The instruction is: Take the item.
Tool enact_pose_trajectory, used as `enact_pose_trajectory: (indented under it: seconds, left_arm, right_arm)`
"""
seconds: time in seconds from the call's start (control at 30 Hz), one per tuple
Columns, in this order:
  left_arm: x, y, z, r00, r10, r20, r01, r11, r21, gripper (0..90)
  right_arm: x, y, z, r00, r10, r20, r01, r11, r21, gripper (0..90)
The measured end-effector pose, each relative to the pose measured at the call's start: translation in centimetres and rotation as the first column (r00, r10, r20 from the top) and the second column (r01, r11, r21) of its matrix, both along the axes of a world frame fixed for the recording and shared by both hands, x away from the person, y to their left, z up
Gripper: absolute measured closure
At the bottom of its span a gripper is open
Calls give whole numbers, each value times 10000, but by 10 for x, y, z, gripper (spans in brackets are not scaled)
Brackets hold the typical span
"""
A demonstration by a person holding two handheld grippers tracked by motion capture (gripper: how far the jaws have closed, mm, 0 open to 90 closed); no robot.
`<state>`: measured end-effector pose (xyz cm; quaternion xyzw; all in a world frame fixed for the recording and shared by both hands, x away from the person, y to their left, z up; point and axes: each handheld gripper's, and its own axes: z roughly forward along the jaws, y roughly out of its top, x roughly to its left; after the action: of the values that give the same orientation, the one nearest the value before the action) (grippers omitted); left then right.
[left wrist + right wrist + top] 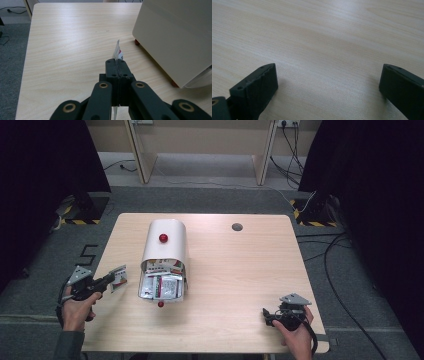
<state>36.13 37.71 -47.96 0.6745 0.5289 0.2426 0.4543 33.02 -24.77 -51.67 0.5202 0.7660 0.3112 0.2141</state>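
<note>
A white bin (165, 242) with a rounded top and a red knob lies on its side on the table, its open mouth facing the person. Several flat printed packets (161, 286) fill the mouth and spill onto its lowered lid. My left gripper (111, 279) is at the table's left edge, shut on one thin packet (119, 276). In the left gripper view that packet (117, 51) stands edge-on out of the closed jaws of the left gripper (117, 65), with the bin's side (175, 37) to the right. My right gripper (267, 314) rests near the front right, open, its right gripper (327, 82) jaws wide over bare wood.
The wooden table (240, 270) has a small grey round cap (237, 226) at the back right. Grey carpet, cables and black-and-yellow taped stands lie around the table. A wooden frame stands beyond it.
</note>
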Motion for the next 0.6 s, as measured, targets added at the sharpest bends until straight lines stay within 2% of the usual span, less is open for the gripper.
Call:
enact_pose_trajectory:
  seconds: [0.2, 0.47, 0.5, 0.53, 0.57, 0.6]
  left_arm:
    - [1, 2, -4, 10000, 28, -80, -29, 9998, -173, 892]
    - [2, 5, -9, 9990, 375, -254, -375, 9993, 32, 867]
    - [3, 5, -12, 9981, 413, -455, -402, 9989, 250, 858]
    - [3, 5, -12, 9981, 413, -455, -402, 9989, 250, 855]
    - [4, 2, -15, 9974, 442, -568, -412, 9978, 523, 856]
    - [5, 1, -17, 9972, 448, -606, -414, 9976, 556, 857]
  right_arm:
    - [0, 0, 0, 10000, 36, 24, -36, 10000, -29, 28]
    - [0, 0, 0, 10000, 26, 33, -26, 10000, -46, 30]
    - [0, 0, 0, 10000, -8, 6, 8, 10000, -16, 30]
    - [0, 0, 0, 10000, -8, 6, 8, 10000, -16, 30]
    - [0, 0, 0, 10000, -7, 8, 7, 10000, -14, 30]
    - [0, 0, 0, 10000, 28, 40, -28, 10000, -55, 32]
